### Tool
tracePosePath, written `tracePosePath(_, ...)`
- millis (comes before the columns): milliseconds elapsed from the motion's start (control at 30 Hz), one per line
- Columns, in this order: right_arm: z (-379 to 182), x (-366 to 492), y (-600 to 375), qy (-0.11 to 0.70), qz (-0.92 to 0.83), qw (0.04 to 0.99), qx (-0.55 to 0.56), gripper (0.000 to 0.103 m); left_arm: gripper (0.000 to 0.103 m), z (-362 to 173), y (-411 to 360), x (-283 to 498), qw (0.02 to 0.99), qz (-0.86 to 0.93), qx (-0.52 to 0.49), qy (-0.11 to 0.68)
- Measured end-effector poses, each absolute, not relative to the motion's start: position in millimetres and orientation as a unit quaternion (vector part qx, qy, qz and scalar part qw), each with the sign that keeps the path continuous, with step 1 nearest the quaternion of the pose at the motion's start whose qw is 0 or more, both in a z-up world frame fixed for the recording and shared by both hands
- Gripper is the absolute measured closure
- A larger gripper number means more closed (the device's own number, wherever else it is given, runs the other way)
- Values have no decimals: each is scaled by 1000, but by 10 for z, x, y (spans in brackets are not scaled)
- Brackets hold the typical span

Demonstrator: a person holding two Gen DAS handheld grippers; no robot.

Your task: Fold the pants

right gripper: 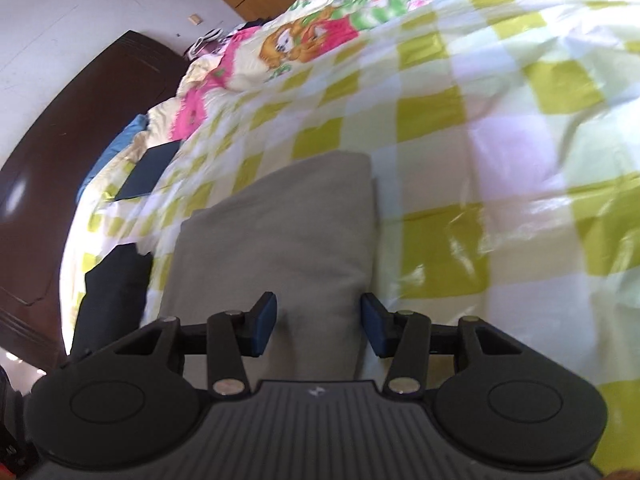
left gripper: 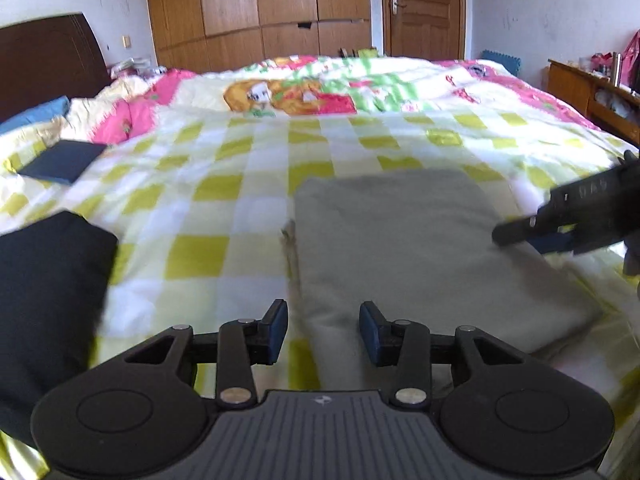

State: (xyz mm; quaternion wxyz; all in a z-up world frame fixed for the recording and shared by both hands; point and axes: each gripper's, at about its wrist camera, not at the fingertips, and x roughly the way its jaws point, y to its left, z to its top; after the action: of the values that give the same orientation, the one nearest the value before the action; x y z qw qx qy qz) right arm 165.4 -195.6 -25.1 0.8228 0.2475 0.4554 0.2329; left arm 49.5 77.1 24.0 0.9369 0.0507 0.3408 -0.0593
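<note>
Left tongs part open, empty, over folded grey pants; right tongs likewise, gripping nothing.

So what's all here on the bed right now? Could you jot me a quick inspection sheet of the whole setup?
Surface: bed with a green-and-white checked cover, rumpled at the far end.
Job's things: grey pants folded into a flat rectangle, lying on the cover.
Clutter: black garment left of the pants; dark blue flat item farther back.
Grippers: left gripper open over the pants' near edge; right gripper open, over the pants; neither holds anything.
Cables: nothing seen.
Surroundings: dark headboard, wooden wardrobe, door, cluttered wooden shelf.
</note>
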Motion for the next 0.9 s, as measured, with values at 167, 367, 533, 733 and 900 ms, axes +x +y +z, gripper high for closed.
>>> tracePosePath(167,-335,1739,-2000,460,245,807,277,56,44,50,779,703,927,-56,52,367)
tracePosePath(367,-383,1703,-2138,464,280,780,313,54,43,98,928,730,926,-69,12,371)
tracePosePath(533,-479,1903,-1950,471,292,772,309,54,30,-34,929,926,917,-87,12,389)
tracePosePath(733,-482,1924,-1955,477,285,770,314,85,31,-130,1037,1097,900,-111,-47,420)
tracePosePath(900,-345,1877,-2241,463,274,787,303,91,49,-71,740,1099,900,-137,-20,413)
